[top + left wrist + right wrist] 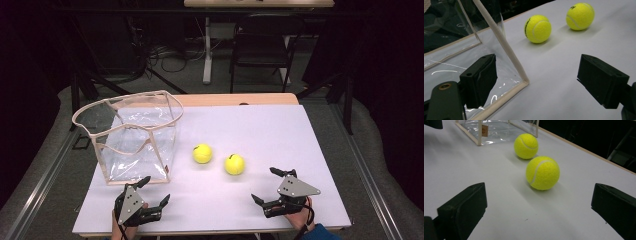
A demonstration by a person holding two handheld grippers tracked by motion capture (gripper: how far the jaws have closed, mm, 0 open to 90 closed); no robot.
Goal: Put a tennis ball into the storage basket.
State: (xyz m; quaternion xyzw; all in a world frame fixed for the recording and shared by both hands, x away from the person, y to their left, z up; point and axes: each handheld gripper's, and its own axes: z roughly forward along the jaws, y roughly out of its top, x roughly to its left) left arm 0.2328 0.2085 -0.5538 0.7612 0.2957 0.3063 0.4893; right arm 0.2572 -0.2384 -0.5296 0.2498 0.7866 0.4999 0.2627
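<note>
A: Status?
B: My right gripper (273, 185) and left gripper (146, 190) sit low at the worktop's (280, 130) near edge, jaws wide, nothing held, lined up for pickup. Tennis balls (202, 153) (234, 164) mid-worktop; clear bag (131, 135) stands open beyond-left, prob to receive them.

A dark chair (260, 45) and white desk leg (207, 50) stand on grey floor (50, 165).

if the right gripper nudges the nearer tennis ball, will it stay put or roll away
Probably rolls: the nearer tennis ball is round and sits free on the smooth flat table. Its fuzzy felt should grip well. It could bump the other ball close behind.
</note>
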